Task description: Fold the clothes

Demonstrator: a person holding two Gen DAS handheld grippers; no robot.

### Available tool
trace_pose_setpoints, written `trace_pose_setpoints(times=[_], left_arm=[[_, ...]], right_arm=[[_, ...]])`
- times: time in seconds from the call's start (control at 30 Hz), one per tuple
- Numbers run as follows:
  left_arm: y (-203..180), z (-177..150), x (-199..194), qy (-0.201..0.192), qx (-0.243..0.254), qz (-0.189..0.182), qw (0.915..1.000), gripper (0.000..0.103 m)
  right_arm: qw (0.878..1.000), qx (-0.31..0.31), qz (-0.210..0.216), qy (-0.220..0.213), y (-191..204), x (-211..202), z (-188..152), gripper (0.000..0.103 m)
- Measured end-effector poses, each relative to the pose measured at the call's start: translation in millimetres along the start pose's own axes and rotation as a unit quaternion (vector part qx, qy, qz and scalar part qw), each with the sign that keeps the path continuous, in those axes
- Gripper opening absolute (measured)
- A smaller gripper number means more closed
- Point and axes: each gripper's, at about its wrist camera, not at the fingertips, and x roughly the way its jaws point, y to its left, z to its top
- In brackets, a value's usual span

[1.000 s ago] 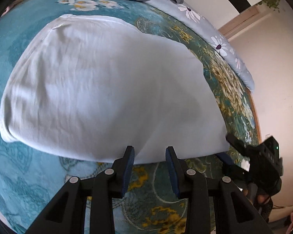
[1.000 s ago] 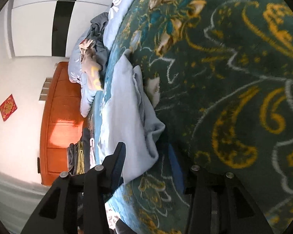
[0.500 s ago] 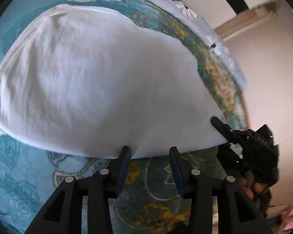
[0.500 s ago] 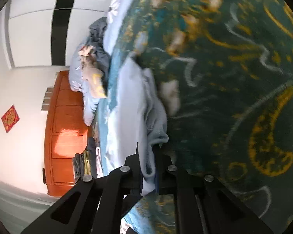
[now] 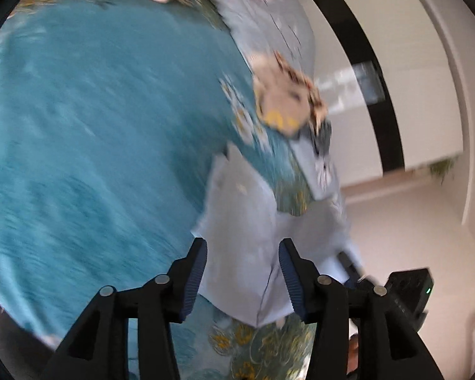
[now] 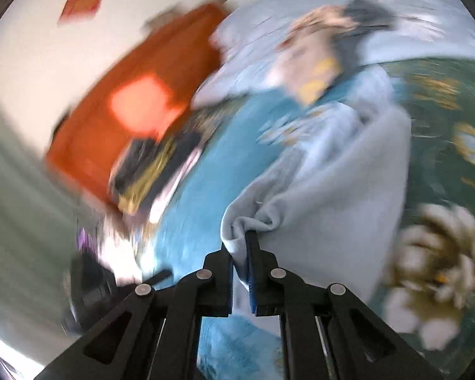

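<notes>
Two grippers share the job: our right gripper point(image 6: 241, 266) is clamped on a bunched edge of the pale blue soft cotton garment point(image 6: 332, 171), while our left gripper point(image 5: 242, 281) hangs wide apart over it, holding nothing. We judge a fold is mid-carry; next, lay the held edge flat across the teal floral bedspread point(image 5: 95, 142). Blur hides the garment's long axis.

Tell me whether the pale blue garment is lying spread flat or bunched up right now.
Bunched up. The pale blue garment is gathered into folds, one edge clamped in the right tongs.
</notes>
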Motion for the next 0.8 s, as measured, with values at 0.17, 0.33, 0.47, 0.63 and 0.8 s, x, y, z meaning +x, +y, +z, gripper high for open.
trace_pose_setpoints(times=[0.17, 0.33, 0.47, 0.63, 0.8], left_arm=[[26.4, 3.4, -6.3, 0.001, -0.032, 0.006, 0.9995, 0.053], [32.2, -3.4, 4.6, 0.021, -0.033, 0.009, 0.9992, 0.053], [27.4, -6.9, 15.6, 0.041, -0.033, -0.005, 0.9986, 0.053], [19.7, -14.1, 24.9, 0.061, -0.019, 0.002, 0.9979, 0.054], [7.1, -18.1, 35.8, 0.075, 0.003, 0.012, 0.9971, 0.055]], right_arm=[[0.996, -0.012, -0.044, 0.081, 9.8, 65.7, -20.9, 0.007], [0.993, -0.046, -0.060, 0.095, 28.2, 81.0, -31.8, 0.008], [0.989, -0.086, -0.057, 0.103, 42.3, 79.8, -35.5, 0.008], [0.992, -0.066, -0.042, 0.104, 27.6, 65.4, -34.2, 0.017], [0.994, -0.038, -0.026, 0.097, 10.3, 46.1, -29.4, 0.038]])
